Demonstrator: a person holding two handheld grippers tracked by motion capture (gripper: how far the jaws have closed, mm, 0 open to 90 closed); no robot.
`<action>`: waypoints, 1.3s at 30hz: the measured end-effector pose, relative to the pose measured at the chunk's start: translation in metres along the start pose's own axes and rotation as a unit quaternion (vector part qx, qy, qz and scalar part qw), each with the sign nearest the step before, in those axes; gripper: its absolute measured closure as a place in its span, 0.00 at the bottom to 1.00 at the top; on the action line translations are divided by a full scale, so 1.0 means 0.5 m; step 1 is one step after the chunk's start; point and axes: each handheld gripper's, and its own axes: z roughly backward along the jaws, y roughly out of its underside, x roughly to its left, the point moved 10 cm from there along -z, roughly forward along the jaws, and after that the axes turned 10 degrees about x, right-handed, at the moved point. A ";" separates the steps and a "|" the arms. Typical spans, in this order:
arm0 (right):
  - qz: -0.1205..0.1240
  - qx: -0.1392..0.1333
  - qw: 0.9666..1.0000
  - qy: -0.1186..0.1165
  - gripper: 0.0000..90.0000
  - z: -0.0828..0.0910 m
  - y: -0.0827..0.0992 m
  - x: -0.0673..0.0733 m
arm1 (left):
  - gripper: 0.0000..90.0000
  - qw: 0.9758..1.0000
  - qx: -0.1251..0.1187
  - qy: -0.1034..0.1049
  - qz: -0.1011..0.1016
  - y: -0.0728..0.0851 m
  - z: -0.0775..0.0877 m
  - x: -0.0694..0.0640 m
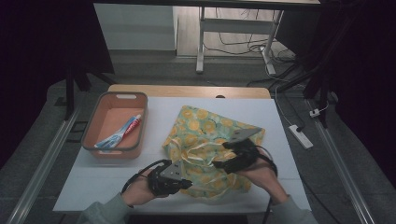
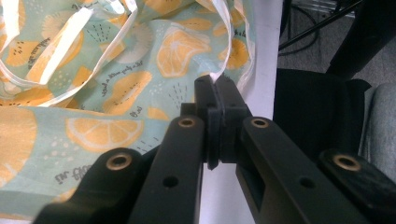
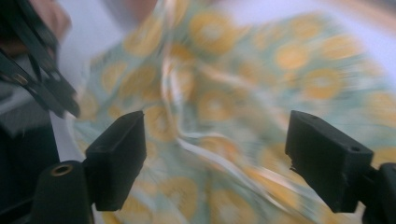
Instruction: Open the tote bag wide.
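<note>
Left tool [image 1: 183, 183]: clenching the ribbon handle [image 2: 227, 51] at the lemon-print bag's [image 1: 212, 140] near edge; it should be keeping that tension.
Bag: lying on the desk [image 1: 88, 177] between both tools.
Right tool [image 3: 215, 140]: hovering released, jaws gaping above the cloth; it should be taking the opposite handle.

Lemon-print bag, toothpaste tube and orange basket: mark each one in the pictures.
Lemon-print bag [image 1: 205, 126]: high view, on the flat fabric at its far part.
Toothpaste tube [image 1: 125, 130]: high view, on the middle of its body.
Orange basket [image 1: 91, 122]: high view, on its left wall.
</note>
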 end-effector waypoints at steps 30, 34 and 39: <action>-0.060 -0.031 0.995 0.077 0.96 -0.013 -0.059 -0.156 | 0.98 1.000 -0.008 -0.005 0.001 0.021 0.019 -0.015; -0.082 -0.059 0.991 0.087 0.96 0.017 -0.079 -0.185 | 0.98 1.000 -0.010 -0.004 0.001 0.036 0.033 -0.024; -0.093 -0.058 0.989 0.098 0.96 0.030 -0.075 -0.198 | 0.98 1.000 -0.015 -0.015 0.017 0.065 0.059 -0.011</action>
